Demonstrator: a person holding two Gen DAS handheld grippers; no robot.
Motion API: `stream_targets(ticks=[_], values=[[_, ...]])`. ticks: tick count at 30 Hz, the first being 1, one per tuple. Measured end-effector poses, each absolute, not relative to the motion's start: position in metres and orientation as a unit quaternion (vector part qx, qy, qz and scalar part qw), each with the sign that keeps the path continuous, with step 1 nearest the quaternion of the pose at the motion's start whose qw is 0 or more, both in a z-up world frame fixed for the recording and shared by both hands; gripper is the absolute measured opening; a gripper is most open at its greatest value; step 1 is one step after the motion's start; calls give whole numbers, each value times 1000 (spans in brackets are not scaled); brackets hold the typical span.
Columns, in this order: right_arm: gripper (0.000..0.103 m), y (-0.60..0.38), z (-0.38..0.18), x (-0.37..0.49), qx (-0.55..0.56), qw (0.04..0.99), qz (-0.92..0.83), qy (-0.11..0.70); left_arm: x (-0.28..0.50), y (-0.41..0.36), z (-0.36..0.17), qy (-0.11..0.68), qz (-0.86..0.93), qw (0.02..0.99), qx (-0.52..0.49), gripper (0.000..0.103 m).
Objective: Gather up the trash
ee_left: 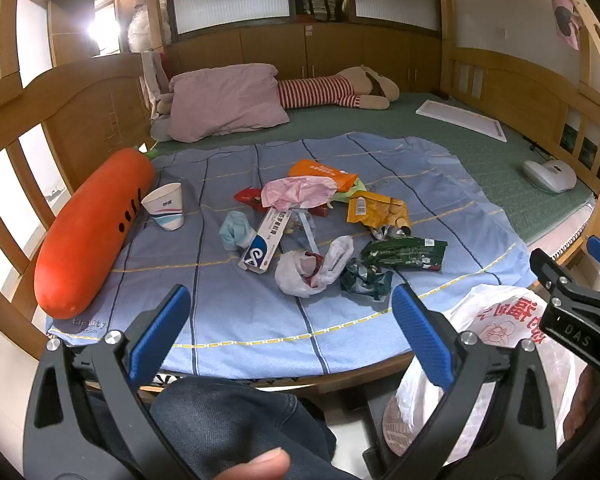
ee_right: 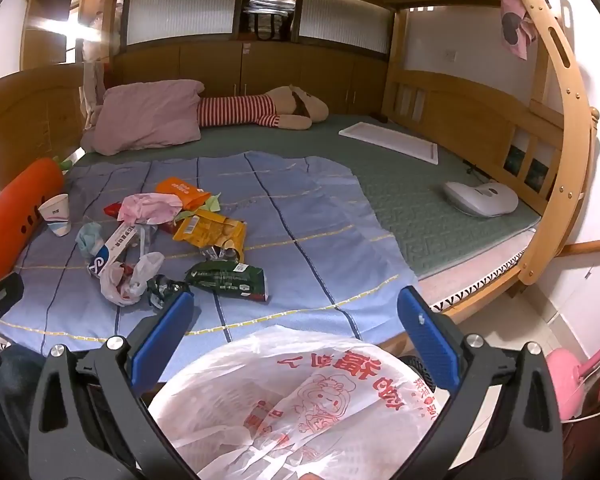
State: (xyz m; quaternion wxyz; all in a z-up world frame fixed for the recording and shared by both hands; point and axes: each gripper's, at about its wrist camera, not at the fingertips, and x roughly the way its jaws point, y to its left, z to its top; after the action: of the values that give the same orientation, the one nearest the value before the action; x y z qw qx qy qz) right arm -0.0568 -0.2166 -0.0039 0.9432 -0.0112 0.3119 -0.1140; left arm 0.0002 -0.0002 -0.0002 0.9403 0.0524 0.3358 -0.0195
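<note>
- Nearest: right gripper [ee_right: 294, 330], jaws wide and gripping nothing, hovers over the white plastic bag [ee_right: 300, 396].
- Left gripper [ee_left: 290, 320], jaws wide and empty, faces the bed.
- Beyond the bag, trash pile [ee_left: 320, 224] lies uncollected on the blue sheet [ee_left: 228, 312]; collecting seems barely started, so next reach the nearest wrapper.

One paper cup [ee_left: 165, 206]. One toothpaste box [ee_left: 262, 240]. Two small crumpled plastic bags: one pink [ee_left: 298, 192], one white [ee_left: 314, 266]. One big white printed bag [ee_right: 300, 396]. Snack wrappers, at least five: orange [ee_left: 320, 172], yellow [ee_left: 374, 210], green [ee_left: 404, 254], dark teal [ee_left: 364, 280], red [ee_left: 249, 197]. One blue mask [ee_left: 234, 232]. One carrot plush [ee_left: 90, 232], one striped plush [ee_left: 332, 90], one pillow [ee_left: 224, 100]. Two grippers: left [ee_left: 292, 332], right [ee_right: 294, 336].
</note>
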Motion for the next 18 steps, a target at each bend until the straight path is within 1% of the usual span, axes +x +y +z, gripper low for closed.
stream_targets(ticks=[18], values=[[100,-217,0,-57,-8,944,-108,311,0,0,0,336,-20,940,52,100]])
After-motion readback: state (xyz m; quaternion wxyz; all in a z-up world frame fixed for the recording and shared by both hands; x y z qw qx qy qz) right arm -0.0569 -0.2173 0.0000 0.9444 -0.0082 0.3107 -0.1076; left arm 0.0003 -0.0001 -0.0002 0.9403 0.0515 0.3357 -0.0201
